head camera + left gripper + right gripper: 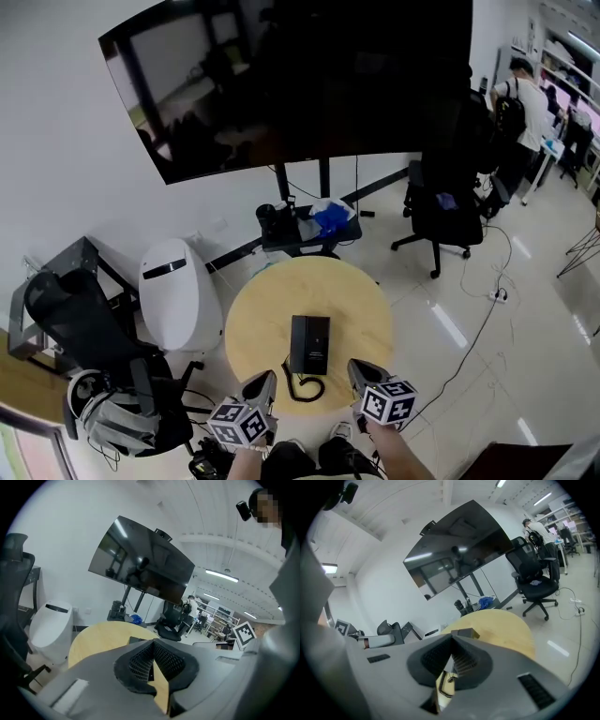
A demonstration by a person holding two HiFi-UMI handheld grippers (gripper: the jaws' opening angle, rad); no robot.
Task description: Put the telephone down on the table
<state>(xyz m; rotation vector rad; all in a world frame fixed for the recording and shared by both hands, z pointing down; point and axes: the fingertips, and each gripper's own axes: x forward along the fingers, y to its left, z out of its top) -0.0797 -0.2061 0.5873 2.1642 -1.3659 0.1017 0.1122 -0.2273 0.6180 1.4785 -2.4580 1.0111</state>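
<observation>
Holding left claw shut: pads meeting tip to tip in the left gripper view, gripping nothing. Holding right claw shut too: pads coming together at the tips in the right gripper view, likewise gripping nothing.

Hovering both claws over the near edge of the round wooden table, left one to the left of the coiled cord, right one to its right, neither touching it. Pointing both forward and somewhat downward.

Noting telephone: black, lying flat near the middle of the table, cord trailing from its near end toward the table edge, body clear of both claws.

Noting surroundings beyond the table: large dark screen on a stand, black office chair to the right, white rounded unit on the floor to the left, person standing far off at upper right.
</observation>
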